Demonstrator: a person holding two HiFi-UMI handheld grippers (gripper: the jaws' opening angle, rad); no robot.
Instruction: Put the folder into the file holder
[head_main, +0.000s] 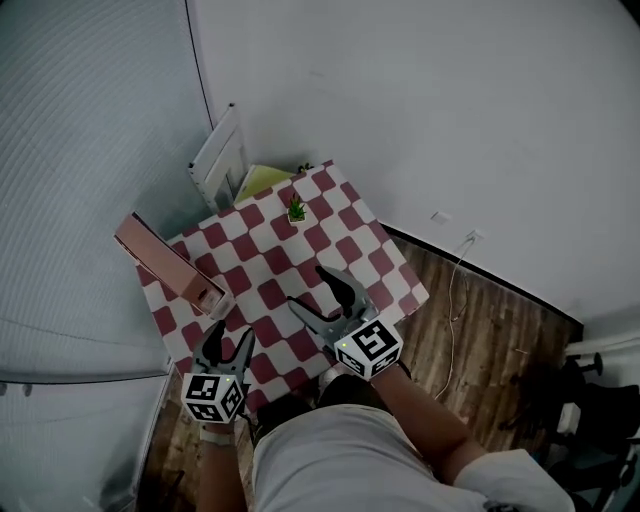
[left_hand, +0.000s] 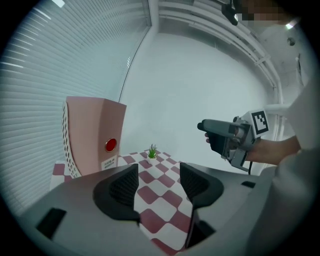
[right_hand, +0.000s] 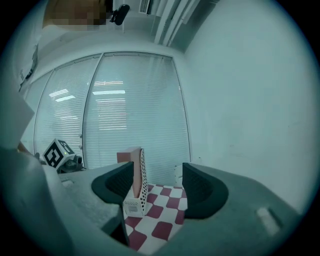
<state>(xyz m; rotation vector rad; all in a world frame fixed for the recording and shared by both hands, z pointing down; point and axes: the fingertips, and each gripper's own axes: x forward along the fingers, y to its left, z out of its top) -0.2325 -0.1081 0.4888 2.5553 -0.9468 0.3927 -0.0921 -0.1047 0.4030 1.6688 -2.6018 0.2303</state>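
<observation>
Counting one pink folder (head_main: 160, 262), standing in the one white file holder (head_main: 212, 300) at the left edge of the table (head_main: 350, 240). One small plant (head_main: 296, 210) near the far edge. Two grippers over the near edge, left gripper (head_main: 228, 335) and right gripper (head_main: 312, 290): jaws partly apart, both empty.

Folder (head_main: 158, 252) is stood in holder (head_main: 211, 299), at table's (head_main: 335, 245) left edge. Plant (head_main: 296, 209) is set near the far edge.

Right gripper (right_hand: 159, 187) jaws apart, nothing gripped. Ahead, nearer left jaw: pink folder (right_hand: 128, 162) upright in white perforated file holder (right_hand: 140, 195), on checkered tablecloth (right_hand: 167, 212). Window blinds (right_hand: 135, 110) beyond.
</observation>
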